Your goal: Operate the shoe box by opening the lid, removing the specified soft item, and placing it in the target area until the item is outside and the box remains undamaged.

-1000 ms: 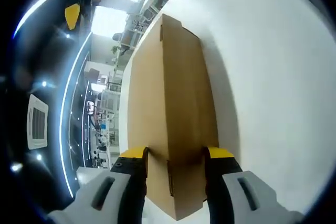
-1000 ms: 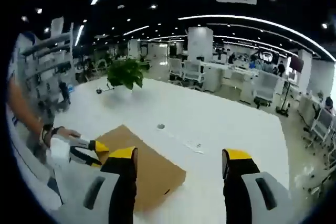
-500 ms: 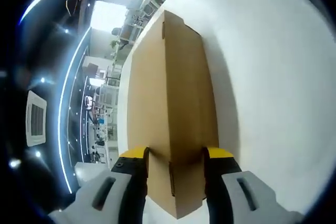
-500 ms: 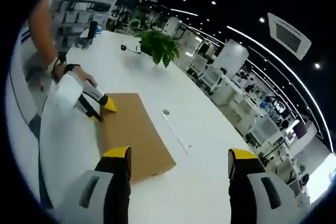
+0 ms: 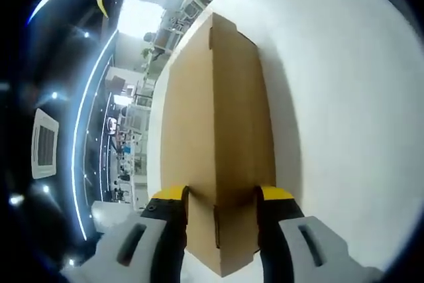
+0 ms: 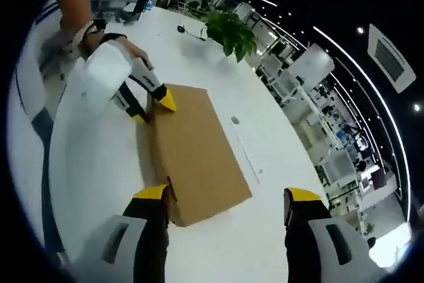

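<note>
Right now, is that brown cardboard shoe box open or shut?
Shut. The brown cardboard shoe box lies flat on the white table, lid down, nothing inside showing.

Left view close along box (image 5: 218, 137); right view overlooks same box, farther.

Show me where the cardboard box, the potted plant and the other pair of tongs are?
cardboard box (image 6: 195, 150): right gripper view, middle of its closed lid.
potted plant (image 6: 232, 31): right gripper view, its green leaves.
left tongs (image 6: 154, 101): right gripper view, yellow tips clamping the box's far end.
</note>
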{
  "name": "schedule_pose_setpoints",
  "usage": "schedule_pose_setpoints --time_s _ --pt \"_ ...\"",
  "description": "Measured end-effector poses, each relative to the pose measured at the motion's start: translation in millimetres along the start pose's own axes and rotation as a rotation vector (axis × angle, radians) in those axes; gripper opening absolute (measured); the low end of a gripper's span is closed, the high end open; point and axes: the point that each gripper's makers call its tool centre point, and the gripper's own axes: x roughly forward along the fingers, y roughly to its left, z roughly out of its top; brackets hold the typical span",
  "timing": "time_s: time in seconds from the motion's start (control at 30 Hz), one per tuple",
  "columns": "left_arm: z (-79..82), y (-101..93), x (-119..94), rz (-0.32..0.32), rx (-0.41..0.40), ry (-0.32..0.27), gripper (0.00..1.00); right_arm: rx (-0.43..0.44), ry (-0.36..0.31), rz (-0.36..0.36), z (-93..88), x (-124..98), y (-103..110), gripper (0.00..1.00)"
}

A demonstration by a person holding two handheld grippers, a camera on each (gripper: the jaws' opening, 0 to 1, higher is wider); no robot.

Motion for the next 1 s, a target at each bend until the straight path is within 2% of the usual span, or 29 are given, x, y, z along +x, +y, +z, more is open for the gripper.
schedule_pose_setpoints --time_s 0.17,0.33,0.6,0.87,1.0 --pt "-0.2 -0.2 1 0.004 -0.004 -0.017 0.4 -0.017 0.053 -0.005 -1.7 14 19 0.71" --pt "-0.5 0.7 -2 -0.022 -0.019 -0.045 0.39 -0.054 0.086 -0.022 1.7 24 34 0.72" --pt "-0.2 -0.7 -2 -0.022 -0.018 -0.084 0.39 -0.072 0.106 -0.067 7.4 35 46 0.72" --pt "-0.4 -1.1 -2 -0.002 -0.02 -0.104 0.38 -0.163 0.146 -0.086 0.7 54 56 0.72" --pt "0.1 -1.0 -2 0.003 -0.021 -0.103 0.38 -0.19 0.156 -0.13 -8.1 68 55 0.76"
